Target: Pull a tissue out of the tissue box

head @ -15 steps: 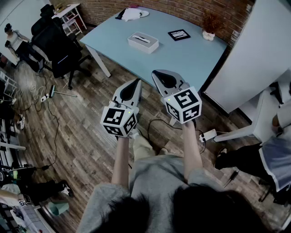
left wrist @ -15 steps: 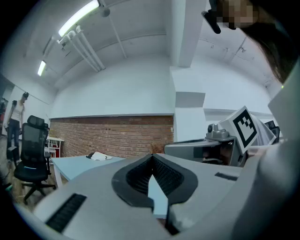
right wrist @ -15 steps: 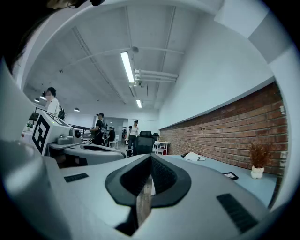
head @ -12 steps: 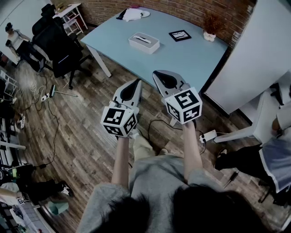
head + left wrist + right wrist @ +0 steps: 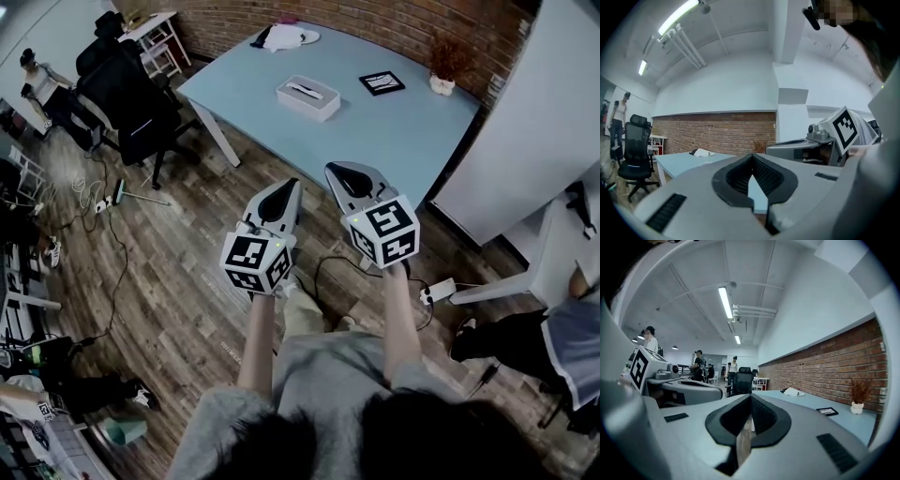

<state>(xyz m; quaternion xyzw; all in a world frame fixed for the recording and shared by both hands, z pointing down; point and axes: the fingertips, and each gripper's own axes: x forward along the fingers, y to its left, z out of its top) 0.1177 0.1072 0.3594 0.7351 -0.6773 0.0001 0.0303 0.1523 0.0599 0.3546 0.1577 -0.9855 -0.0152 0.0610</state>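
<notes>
The white tissue box (image 5: 307, 97) lies on the light blue table (image 5: 394, 131), far ahead of both grippers, with a tissue showing in its top slot. My left gripper (image 5: 287, 186) and right gripper (image 5: 337, 170) hang side by side over the wooden floor, short of the table's near edge, and both point toward it. In the left gripper view the left gripper (image 5: 752, 156) has its jaws together with nothing between them. In the right gripper view the right gripper (image 5: 750, 398) is likewise shut and empty. The box is not clear in either gripper view.
A black framed picture (image 5: 382, 82), a small potted plant (image 5: 448, 66) and a white cloth (image 5: 286, 37) also lie on the table. A black office chair (image 5: 122, 94) stands left of it, a white partition (image 5: 534, 122) right. Cables and a power strip (image 5: 438, 291) lie on the floor. People stand far off (image 5: 699, 364).
The table, the box and both grippers sit slightly lower and more to the right in the head view. Both grippers stay shut and side by side.
</notes>
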